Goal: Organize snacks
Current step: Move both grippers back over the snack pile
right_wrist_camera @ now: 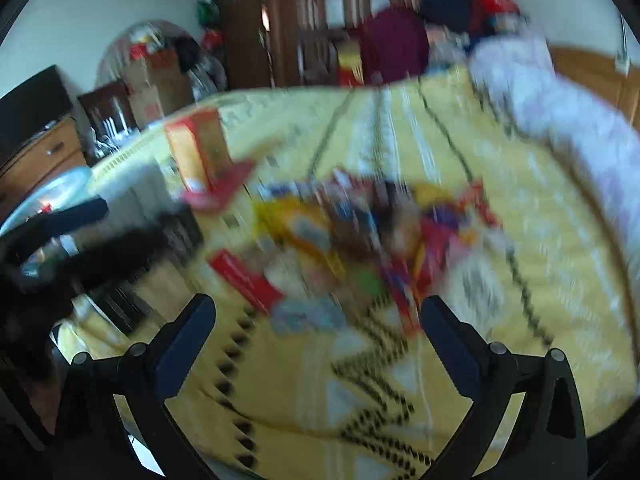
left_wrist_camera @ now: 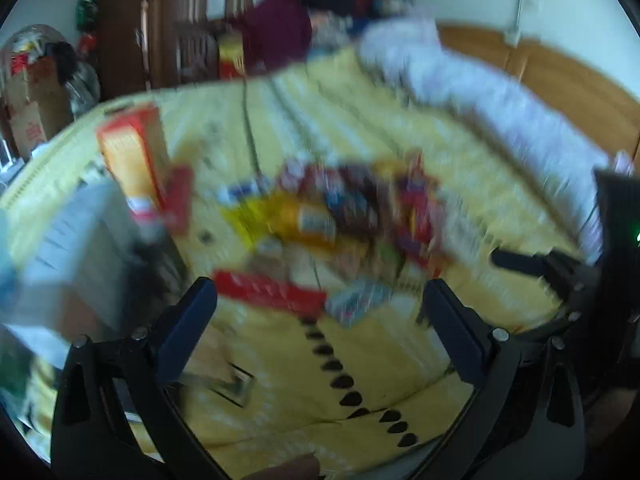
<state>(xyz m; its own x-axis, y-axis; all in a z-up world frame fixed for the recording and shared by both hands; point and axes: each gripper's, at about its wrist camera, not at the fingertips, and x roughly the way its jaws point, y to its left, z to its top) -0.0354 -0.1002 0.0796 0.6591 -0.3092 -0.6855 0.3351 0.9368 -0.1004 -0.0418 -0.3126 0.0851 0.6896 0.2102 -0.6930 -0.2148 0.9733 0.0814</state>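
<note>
Your left gripper [left_wrist_camera: 320,312] and right gripper [right_wrist_camera: 318,314] both hover low over the yellow blanket [left_wrist_camera: 360,380] with jaws wide and empty, aimed at 12 o'clock (likely squaring up for a first pick). Ahead, the snack pile [left_wrist_camera: 340,220] lies heaped mid-bed, blurred. An orange box [left_wrist_camera: 132,148] stands upright at 10 o'clock, apparently set apart.

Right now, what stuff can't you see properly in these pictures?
- Snack pile: motion blur in both views; labels unreadable, packets can't be counted.
- Tall orange box: print smeared.
- Grey container, left wrist view: blurred, contents unclear.
- Right gripper, left wrist view: cut off by the edge.
</note>
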